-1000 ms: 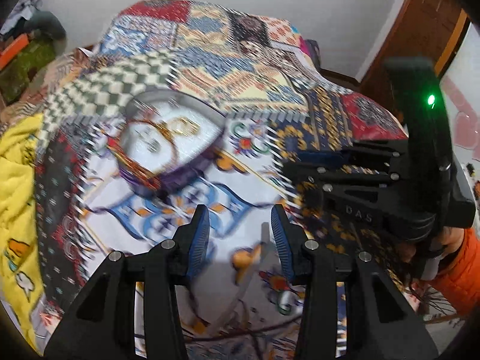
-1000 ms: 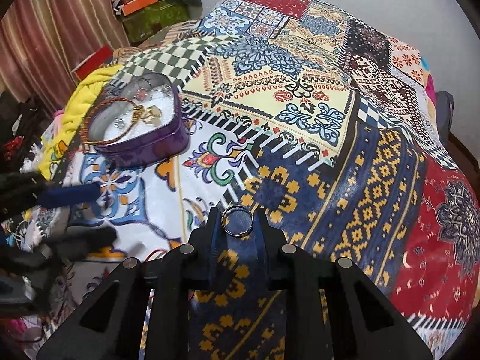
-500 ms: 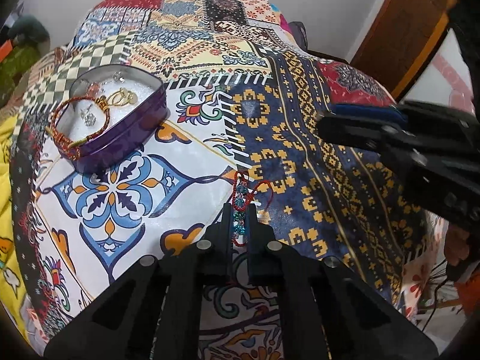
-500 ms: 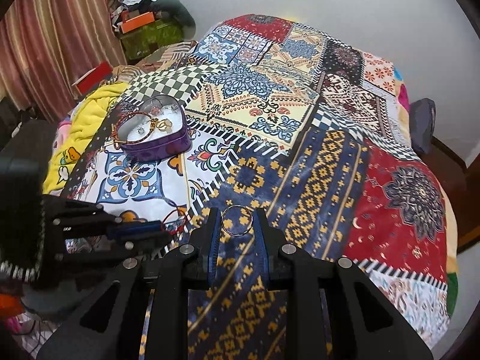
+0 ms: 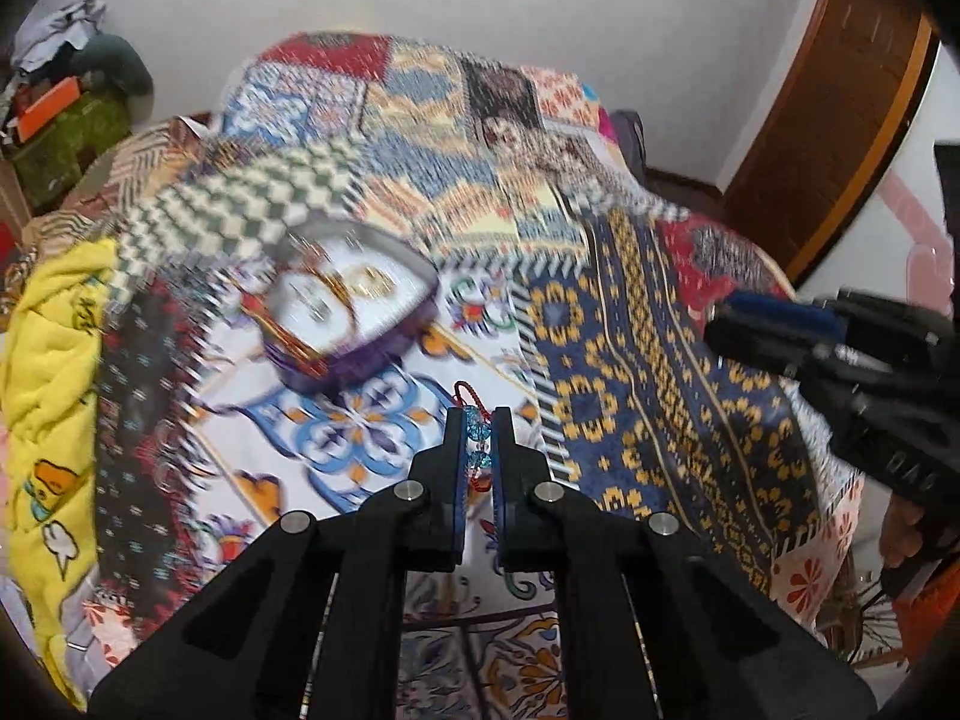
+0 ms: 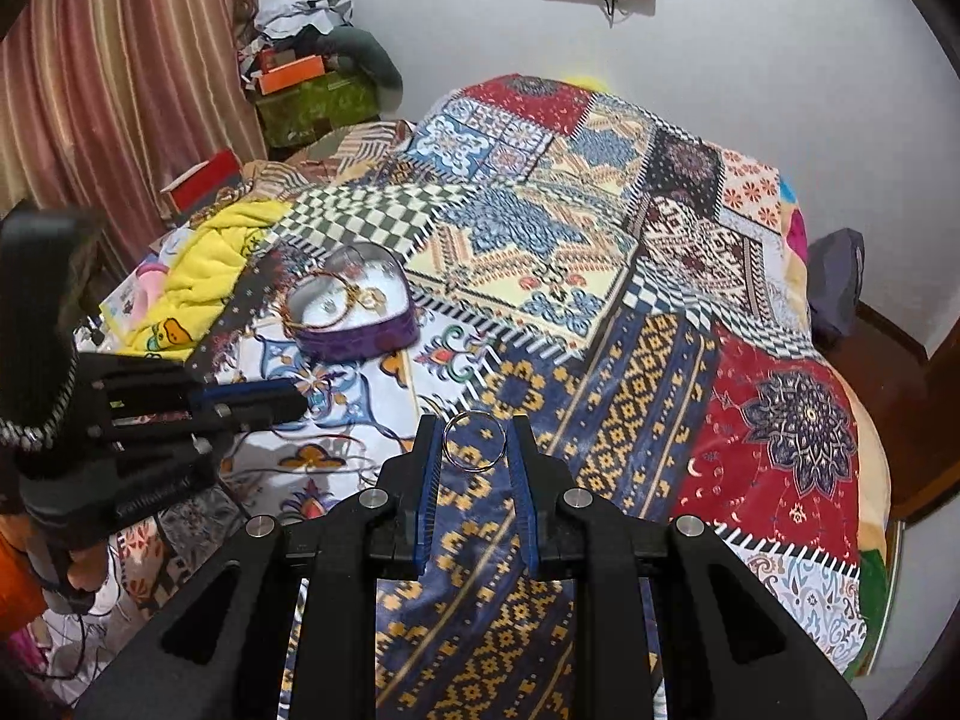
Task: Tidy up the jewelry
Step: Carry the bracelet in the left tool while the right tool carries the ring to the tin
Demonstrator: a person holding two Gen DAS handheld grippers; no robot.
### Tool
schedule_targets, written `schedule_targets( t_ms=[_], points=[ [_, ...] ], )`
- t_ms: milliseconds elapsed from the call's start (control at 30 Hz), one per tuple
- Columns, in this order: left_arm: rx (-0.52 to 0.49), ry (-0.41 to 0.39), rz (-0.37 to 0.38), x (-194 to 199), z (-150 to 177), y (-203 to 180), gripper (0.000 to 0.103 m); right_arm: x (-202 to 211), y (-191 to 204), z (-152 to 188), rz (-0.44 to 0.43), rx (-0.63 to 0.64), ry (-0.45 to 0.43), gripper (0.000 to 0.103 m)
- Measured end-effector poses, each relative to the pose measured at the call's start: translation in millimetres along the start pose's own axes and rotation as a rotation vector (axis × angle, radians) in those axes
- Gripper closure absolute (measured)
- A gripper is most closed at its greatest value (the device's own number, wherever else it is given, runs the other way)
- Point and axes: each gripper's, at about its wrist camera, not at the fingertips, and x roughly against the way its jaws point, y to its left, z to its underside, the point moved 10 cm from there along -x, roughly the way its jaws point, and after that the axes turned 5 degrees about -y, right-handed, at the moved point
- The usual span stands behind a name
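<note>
A red cord bracelet with blue beads (image 5: pixel 478 441) is pinched in my left gripper (image 5: pixel 478 420), which is shut on it above the patchwork bedspread (image 5: pixel 630 360). My right gripper (image 6: pixel 474 429) is shut on a silver ring (image 6: pixel 474 441) held upright between its blue pads. An open, heart-shaped purple tin (image 5: pixel 360 354) with a white lining lies ahead and left; it holds a gold bangle, rings and small pieces. In the right wrist view the tin (image 6: pixel 360 339) lies far left, with the left gripper (image 6: pixel 270 402) below it. The left wrist view is blurred.
A yellow blanket (image 6: pixel 198 276) lies left of the tin. Boxes and clothes (image 6: pixel 300 84) pile up in the far corner by a striped curtain (image 6: pixel 120 90). A wooden door frame (image 5: pixel 828 138) stands to the right. The bedspread drops off at its right edge.
My left gripper went from open to shut on the beaded bracelet and lifted it off the bedspread. The right gripper rose and drew back, the ring still in it.
</note>
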Motion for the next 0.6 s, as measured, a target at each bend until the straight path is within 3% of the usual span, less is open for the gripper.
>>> schedule_targets(
  t_ms=[600],
  points=[
    [0.005,-0.281,-0.064,80,-96,52,0.098,-12,45,-53,-0.068,0.039,-0.082,0.083]
  ],
)
